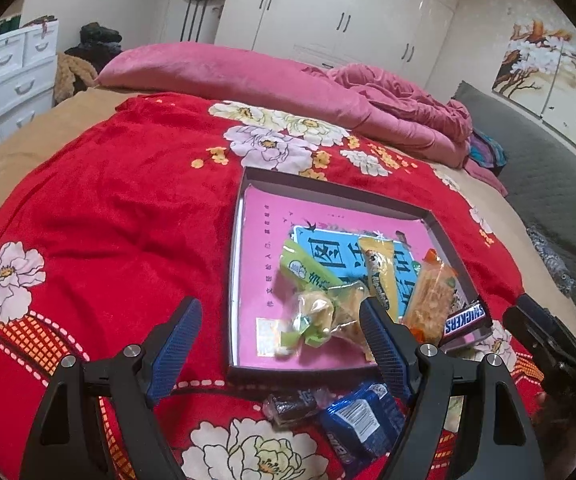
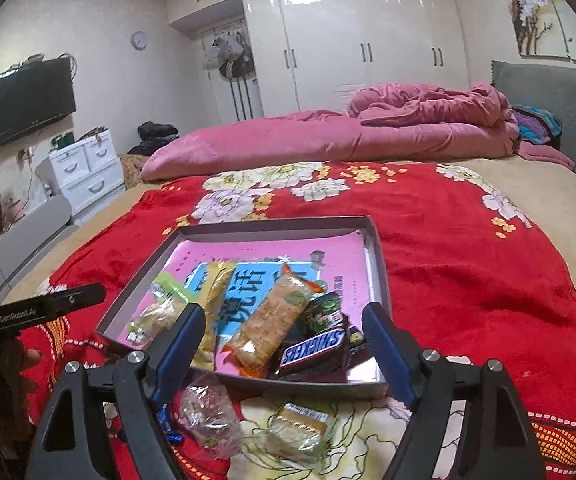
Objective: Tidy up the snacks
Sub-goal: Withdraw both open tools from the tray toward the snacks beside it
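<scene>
My right gripper's (image 2: 282,336) near finger hides part of the yellow packet (image 2: 218,300), and the blue packet (image 2: 164,414) outside the box is mostly cut off behind that finger. Loose on the red floral blanket (image 2: 468,280) in front of the box lie a clear-wrapped snack (image 2: 208,416) and a tan wrapped cake (image 2: 300,426). The shallow box (image 2: 376,256) holds a pink sheet, an orange cracker pack (image 2: 272,320), a Snickers bar (image 2: 314,346) and a green packet (image 1: 308,272). Both tongs stand apart with nothing between them; my left gripper (image 1: 282,336) hovers over the box's near edge.
</scene>
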The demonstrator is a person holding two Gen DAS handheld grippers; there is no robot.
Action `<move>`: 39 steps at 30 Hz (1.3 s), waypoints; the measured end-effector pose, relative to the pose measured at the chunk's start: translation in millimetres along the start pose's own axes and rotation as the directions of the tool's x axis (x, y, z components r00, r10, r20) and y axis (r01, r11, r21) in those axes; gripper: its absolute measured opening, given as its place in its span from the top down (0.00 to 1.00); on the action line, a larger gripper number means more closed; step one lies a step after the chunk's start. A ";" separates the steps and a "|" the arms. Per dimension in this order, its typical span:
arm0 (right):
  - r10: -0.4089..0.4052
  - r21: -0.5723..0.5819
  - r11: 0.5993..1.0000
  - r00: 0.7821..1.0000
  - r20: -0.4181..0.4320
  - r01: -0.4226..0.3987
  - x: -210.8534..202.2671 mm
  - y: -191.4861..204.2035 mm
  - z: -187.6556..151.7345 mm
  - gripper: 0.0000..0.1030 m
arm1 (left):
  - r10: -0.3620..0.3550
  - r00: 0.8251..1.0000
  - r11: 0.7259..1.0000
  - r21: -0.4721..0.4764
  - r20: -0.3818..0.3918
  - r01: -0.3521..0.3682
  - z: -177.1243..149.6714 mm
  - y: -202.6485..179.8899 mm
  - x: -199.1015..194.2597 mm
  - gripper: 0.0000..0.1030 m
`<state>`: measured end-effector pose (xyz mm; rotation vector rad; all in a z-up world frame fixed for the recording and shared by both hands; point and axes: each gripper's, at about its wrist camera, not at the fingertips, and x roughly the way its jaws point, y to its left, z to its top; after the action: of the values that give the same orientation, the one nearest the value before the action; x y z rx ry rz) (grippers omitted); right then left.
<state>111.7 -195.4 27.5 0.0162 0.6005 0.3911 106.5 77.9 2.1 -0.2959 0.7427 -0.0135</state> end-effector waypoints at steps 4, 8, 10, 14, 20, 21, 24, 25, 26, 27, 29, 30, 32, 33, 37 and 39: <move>0.013 -0.025 1.000 1.000 -0.016 -0.013 0.1 8.6 -3.6 0.22 | 0.006 1.000 1.000 -0.005 -0.010 -0.006 -1.6 3.0 -0.1 0.20; 0.023 -0.035 0.999 0.999 -0.030 -0.024 0.3 14.1 -7.1 0.22 | 0.016 1.000 1.000 -0.009 -0.017 -0.016 -2.7 6.8 -1.0 0.20; 0.028 -0.039 0.999 0.999 -0.038 -0.030 0.5 16.2 -8.6 0.22 | 0.017 1.000 1.000 -0.012 -0.023 -0.017 -4.1 8.7 -0.8 0.20; 0.037 -0.057 0.998 0.998 -0.047 -0.040 -1.4 22.0 -12.1 0.22 | 0.018 0.999 1.000 -0.016 -0.032 -0.019 -6.0 10.5 -1.8 0.20; 0.042 -0.074 0.996 0.997 -0.060 -0.047 -2.5 27.6 -16.6 0.22 | 0.019 0.999 1.000 -0.011 -0.047 -0.019 -10.7 10.5 -4.0 0.20; 0.043 -0.075 0.996 0.997 -0.061 -0.047 -2.6 28.0 -17.1 0.22 | 0.020 0.999 1.000 -0.008 -0.049 -0.020 -11.1 10.2 -4.1 0.20; 0.046 -0.079 0.996 0.997 -0.069 -0.051 -2.7 28.7 -18.9 0.22 | 0.022 0.998 1.000 -0.001 -0.054 -0.023 -13.4 9.8 -5.8 0.20; 0.047 -0.081 0.995 0.996 -0.072 -0.053 -2.6 29.3 -19.5 0.22 | 0.023 0.998 1.000 0.001 -0.057 -0.023 -13.7 9.6 -5.4 0.20; 0.047 -0.084 0.995 0.996 -0.074 -0.053 -2.6 30.0 -20.2 0.22 | 0.024 0.998 1.000 0.003 -0.060 -0.024 -14.1 9.3 -5.0 0.20; 0.047 -0.087 0.995 0.996 -0.076 -0.054 -2.8 30.9 -20.8 0.22 | 0.024 0.998 1.000 0.006 -0.065 -0.024 -15.2 8.9 -5.0 0.20; 0.047 -0.093 0.994 0.996 -0.082 -0.055 -2.9 32.1 -22.2 0.22 | 0.027 0.997 1.000 0.011 -0.072 -0.026 -16.2 8.3 -4.3 0.20; 0.047 -0.097 0.994 0.995 -0.084 -0.055 -2.8 32.5 -22.8 0.22 | 0.028 0.997 1.000 0.015 -0.075 -0.027 -16.7 8.2 -3.9 0.20; 0.047 -0.102 0.993 0.995 -0.089 -0.056 -2.9 33.3 -24.0 0.22 | 0.031 0.996 0.999 0.019 -0.085 -0.029 -18.4 8.3 -2.9 0.20; 0.048 -0.105 0.993 0.995 -0.091 -0.058 -3.1 33.7 -24.8 0.22 | 0.032 0.995 0.999 0.020 -0.090 -0.030 -19.1 8.6 -2.2 0.20; 0.047 -0.120 0.991 0.993 -0.108 -0.060 -2.2 36.0 -28.1 0.22 | 0.035 0.993 0.999 0.023 -0.111 -0.032 -22.7 10.0 -0.7 0.20; 0.049 -0.125 0.990 0.992 -0.115 -0.064 -1.6 36.8 -29.1 0.22 | 0.032 0.992 0.999 0.021 -0.120 -0.030 -24.5 11.0 -0.5 0.20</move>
<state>81.4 -164.7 8.9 -0.1132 0.6852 0.4875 88.8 82.1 -17.6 -0.2671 0.8661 -0.0086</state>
